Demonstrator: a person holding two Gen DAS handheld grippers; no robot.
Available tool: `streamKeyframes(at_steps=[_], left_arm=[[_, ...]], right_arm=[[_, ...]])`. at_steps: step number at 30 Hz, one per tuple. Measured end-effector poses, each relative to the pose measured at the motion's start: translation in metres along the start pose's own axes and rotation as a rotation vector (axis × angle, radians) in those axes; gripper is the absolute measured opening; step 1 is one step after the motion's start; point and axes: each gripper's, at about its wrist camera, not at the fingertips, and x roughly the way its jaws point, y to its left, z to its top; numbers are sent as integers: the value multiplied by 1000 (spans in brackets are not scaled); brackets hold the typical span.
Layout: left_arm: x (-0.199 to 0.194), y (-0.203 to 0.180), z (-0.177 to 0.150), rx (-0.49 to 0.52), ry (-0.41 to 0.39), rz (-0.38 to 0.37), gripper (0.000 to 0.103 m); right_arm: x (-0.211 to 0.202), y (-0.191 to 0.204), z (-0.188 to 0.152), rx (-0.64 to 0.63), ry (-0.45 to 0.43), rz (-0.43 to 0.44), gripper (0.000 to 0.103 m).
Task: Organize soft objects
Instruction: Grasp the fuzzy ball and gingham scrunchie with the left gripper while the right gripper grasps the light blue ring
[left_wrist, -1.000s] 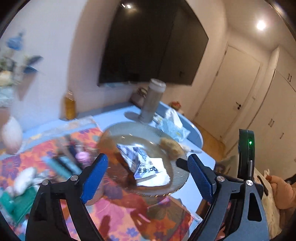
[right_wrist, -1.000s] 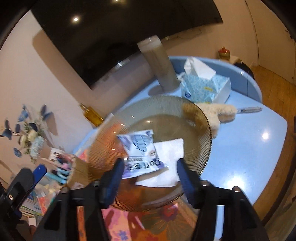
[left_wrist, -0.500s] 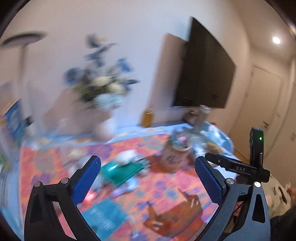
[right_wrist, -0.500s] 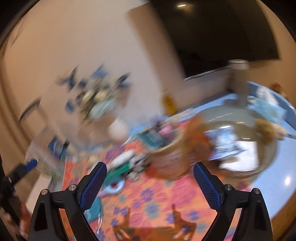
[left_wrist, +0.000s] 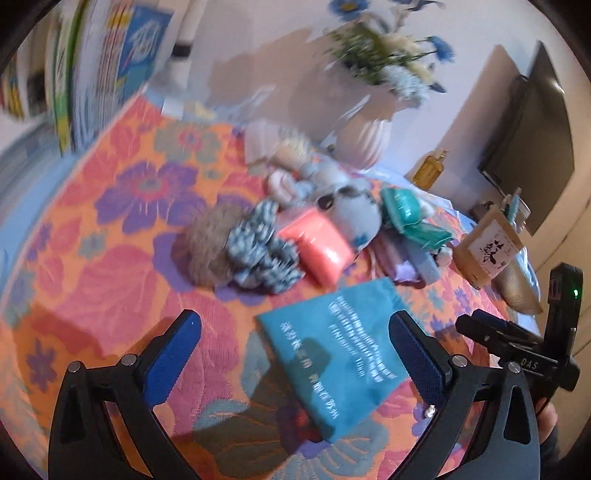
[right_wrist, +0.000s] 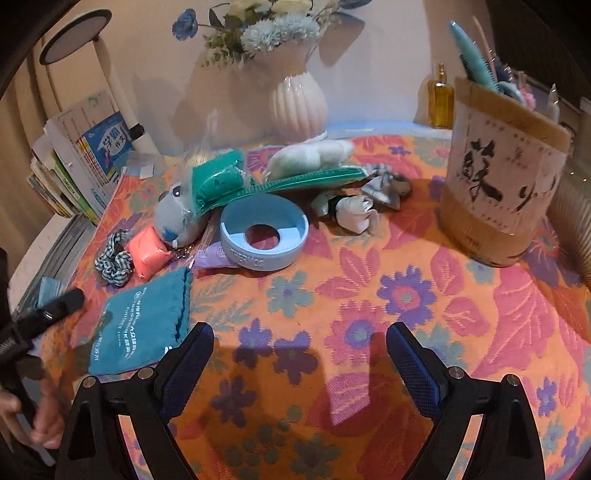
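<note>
A heap of soft things lies on the flowered cloth (right_wrist: 369, 295): a teal pouch (left_wrist: 332, 354) (right_wrist: 140, 325), a checked scrunchie (left_wrist: 258, 251) (right_wrist: 112, 258), a coral packet (left_wrist: 317, 247) (right_wrist: 147, 251), a grey-blue plush (left_wrist: 351, 210) (right_wrist: 171, 218), a brown furry ball (left_wrist: 210, 243) and crumpled white cloth (right_wrist: 354, 214). My left gripper (left_wrist: 293, 332) hangs open just above the pouch's near edge, holding nothing. My right gripper (right_wrist: 299, 336) is open over bare cloth, to the right of the pouch and short of the heap.
A pale blue ring (right_wrist: 264, 232) and a green bag (right_wrist: 218, 181) lie in the heap. A paper-wrapped pen holder (right_wrist: 506, 184) stands on the right. A white vase (right_wrist: 299, 103), an amber bottle (right_wrist: 441, 96) and stacked books (right_wrist: 81, 158) line the back.
Both grippers have swung away from the glass bowl to the left and down over the flowered cloth. Their jaws have spread wider. The heap of soft things has come into view.
</note>
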Motion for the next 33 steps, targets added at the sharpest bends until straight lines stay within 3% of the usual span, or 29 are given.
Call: streamKeyframes(at_steps=[4,14,16,18,21,24,27,30,33], left_arm=[[-4,7,-3,-37,-33,-9,102],[-5,18,10,-153,21,32,102],[-10,17,18,-164,20,27,102],[-8,16,31,-153,23,53,102],[7,19,45,-114,18,109,102],[27,28,48,-106,38,92,96],[31,32,42,-106,10,71,92],[24,28,39,-88,-36,25,91],[25,24,39,-63,-37,32,87]], right_arm=[[10,-3,2,20,44,0,94],[8,-6,4,40,72,16,96],[8,-9,9,80,121,66,99],[8,-9,21,140,157,169,98],[6,-7,37,177,124,203,98],[17,2,47,142,109,147,98],[31,8,50,111,77,100,98],[42,11,52,105,46,89,98],[50,11,52,143,7,102,94]])
